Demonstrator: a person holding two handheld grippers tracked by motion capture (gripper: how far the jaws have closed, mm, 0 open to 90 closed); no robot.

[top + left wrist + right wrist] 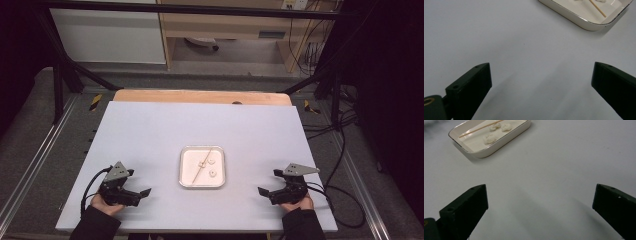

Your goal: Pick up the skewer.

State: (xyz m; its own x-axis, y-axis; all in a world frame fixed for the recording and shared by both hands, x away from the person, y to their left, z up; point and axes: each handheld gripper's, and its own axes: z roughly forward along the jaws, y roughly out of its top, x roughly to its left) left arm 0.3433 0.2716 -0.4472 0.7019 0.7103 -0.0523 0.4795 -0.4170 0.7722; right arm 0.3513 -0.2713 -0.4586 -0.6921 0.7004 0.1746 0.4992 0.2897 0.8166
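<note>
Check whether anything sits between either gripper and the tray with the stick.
Nothing visible does. Bare white table lies between the left gripper and the tray, and likewise for the right gripper. Both have open, empty jaws.

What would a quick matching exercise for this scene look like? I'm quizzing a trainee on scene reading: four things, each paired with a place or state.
Things:
1. tray
2. wooden stick
3. left hand-held gripper
4. right hand-held gripper

Places or states:
A. lying slantwise in the tray
B. open, at the table's near right
C. at the table's middle
D. open, at the table's near left

Pairs: 1-C, 2-A, 3-D, 4-B
</note>
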